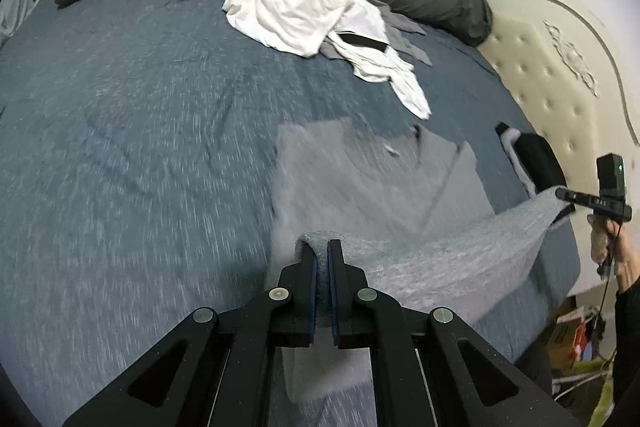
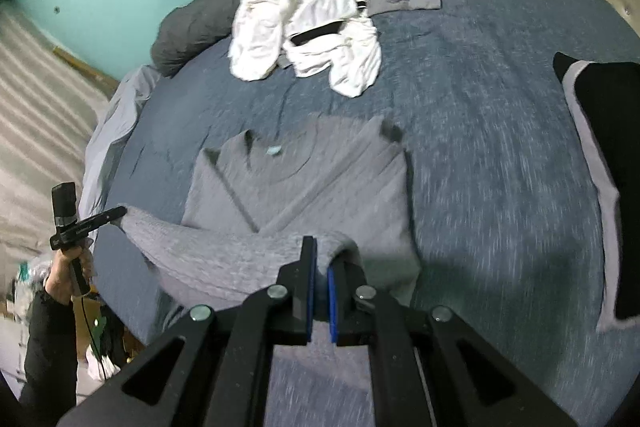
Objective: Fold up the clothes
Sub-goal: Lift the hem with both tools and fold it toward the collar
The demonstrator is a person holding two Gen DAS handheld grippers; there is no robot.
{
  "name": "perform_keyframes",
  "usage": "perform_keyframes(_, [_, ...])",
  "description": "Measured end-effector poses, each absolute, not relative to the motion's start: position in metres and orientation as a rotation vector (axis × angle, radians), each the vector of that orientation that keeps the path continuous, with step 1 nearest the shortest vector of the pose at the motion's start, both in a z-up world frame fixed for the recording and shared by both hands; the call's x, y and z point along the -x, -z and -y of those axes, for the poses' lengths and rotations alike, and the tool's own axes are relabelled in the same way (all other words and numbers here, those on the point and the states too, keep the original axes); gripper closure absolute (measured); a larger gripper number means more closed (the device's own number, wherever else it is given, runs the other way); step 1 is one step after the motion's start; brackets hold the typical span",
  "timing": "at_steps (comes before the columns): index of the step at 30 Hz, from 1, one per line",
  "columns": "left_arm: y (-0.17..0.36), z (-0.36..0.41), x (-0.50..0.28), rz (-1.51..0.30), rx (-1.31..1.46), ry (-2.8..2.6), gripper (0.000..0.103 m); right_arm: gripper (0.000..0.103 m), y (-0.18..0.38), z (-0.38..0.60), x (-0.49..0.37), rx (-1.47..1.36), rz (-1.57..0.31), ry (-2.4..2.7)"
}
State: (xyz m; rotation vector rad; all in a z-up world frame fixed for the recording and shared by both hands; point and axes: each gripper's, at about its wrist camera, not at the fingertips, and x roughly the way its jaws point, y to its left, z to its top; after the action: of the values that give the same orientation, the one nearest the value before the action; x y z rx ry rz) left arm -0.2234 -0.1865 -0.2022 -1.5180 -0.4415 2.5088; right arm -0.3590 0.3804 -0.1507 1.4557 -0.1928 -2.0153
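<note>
While motion blurs the bed [image 1: 120,147], both fingers clenched on grey shirt [image 1: 380,187] hem, lower part hidden.

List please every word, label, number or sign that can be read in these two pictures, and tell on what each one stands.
No text can be read for certain.
Right gripper: small white letters on its black side bar, perhaps "DAS", too blurred to confirm.
Left gripper: a white mark on its side, too small to read.
Grey shirt: a pale neck tag, blurred, with no legible print.
White clothes: a black strip, with no lettering visible.
</note>
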Motion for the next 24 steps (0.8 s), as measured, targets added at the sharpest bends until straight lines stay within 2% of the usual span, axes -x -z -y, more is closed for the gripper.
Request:
perform_keyframes(12, [0.27,0.203,0.346,0.543,1.591,-2.489,0.098,0.098,0.214,-0.354,0.48,-1.568,0.221,2.078])
perform_keyframes(18, [0.31,0.2,0.365,0.569,1.647,-2.501,0.095,0.096,0.252,-0.342,0.503,-1.593,0.23,2.129])
perform_keyframes(21, [0.311,0.205,0.36,0.61,1.617,-2.539,0.089,0.094,0.257,-0.346,0.503,-1.57,0.275,2.163])
perform_keyframes(24, [0.296,0.213,0.349,0.621,1.55,-2.631,0.072,0.087,0.25,-0.355,0.501,-1.515,0.325,2.2])
